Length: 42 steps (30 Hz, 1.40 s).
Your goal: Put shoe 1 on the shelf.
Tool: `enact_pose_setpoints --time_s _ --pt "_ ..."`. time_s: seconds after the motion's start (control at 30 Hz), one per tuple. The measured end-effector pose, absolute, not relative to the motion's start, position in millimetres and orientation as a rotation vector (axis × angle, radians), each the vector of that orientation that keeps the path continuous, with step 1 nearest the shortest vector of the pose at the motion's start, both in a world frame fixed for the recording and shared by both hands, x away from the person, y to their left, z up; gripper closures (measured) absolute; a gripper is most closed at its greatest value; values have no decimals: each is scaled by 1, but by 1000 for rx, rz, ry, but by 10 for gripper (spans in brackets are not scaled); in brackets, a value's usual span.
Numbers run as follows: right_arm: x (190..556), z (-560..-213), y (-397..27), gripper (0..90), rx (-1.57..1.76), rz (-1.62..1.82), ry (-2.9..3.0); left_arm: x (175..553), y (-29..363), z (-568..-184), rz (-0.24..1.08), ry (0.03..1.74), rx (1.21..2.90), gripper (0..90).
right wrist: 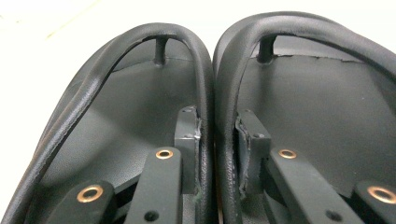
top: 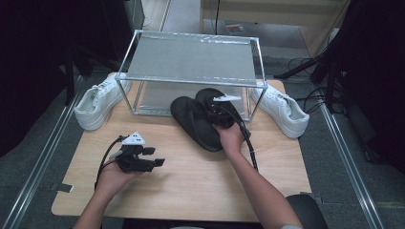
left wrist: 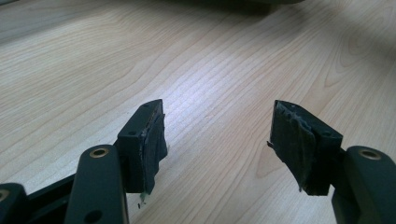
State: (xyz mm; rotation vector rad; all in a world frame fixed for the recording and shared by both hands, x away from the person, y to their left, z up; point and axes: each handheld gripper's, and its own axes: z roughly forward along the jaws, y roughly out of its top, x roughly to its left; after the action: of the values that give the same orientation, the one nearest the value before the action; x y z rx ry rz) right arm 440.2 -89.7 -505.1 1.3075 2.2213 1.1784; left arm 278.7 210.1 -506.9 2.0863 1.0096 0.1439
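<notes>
We are looking at a pair of matte black rubber flip-flops (top: 198, 121) lying side by side at the centre of the high view, on a pale tabletop (top: 191, 176) of light wood with long flowing grain. Their toes are pointing under a boxy rack (top: 191, 62) of thin shiny metal rods topped by a flat grey mesh-like shelf. The soles are looking smooth and faintly leathery, and the straps are rounded, tubular and slightly glossy.

In the right gripper view, the right gripper (right wrist: 218, 140) is pinching the two inner straps (right wrist: 212, 93) together: its black jaws are standing narrowly apart, one inside each flip-flop, with worn, ragged-edged pads pressing the paired straps between them. The toe posts are rising as short round pegs in the upper part of that frame.

The left gripper (left wrist: 217, 140) is resting low over bare wood at the lower left of the high view, its angular black jaws gaping wide with nothing between them; the pad tape is peeling at the edges.

Two white lace-up sneakers (top: 98, 100) with smooth uppers are flanking the rack, one at each side.
</notes>
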Motion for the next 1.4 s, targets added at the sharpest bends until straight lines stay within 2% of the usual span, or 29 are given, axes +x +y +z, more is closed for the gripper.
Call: enact_pose_setpoints --time_s 0.43,0.53,0.57,0.87,1.17,1.4 --pt "465 -512 -75 731 1373 1179 2128 278 211 -505 159 1000 2071 359" --pt "466 -514 -75 679 1372 1191 2113 278 210 -505 157 998 2075 359" --pt "466 -513 -76 622 1370 1206 2110 278 210 -505 158 996 2078 359" --pt "462 -504 -81 518 1344 1226 2129 279 210 -506 162 998 2077 359" --pt "453 -497 -85 501 1312 1191 2170 280 211 -506 153 1003 2073 359" --pt "431 -487 -90 489 1233 1195 2203 285 209 -506 148 994 2077 359"
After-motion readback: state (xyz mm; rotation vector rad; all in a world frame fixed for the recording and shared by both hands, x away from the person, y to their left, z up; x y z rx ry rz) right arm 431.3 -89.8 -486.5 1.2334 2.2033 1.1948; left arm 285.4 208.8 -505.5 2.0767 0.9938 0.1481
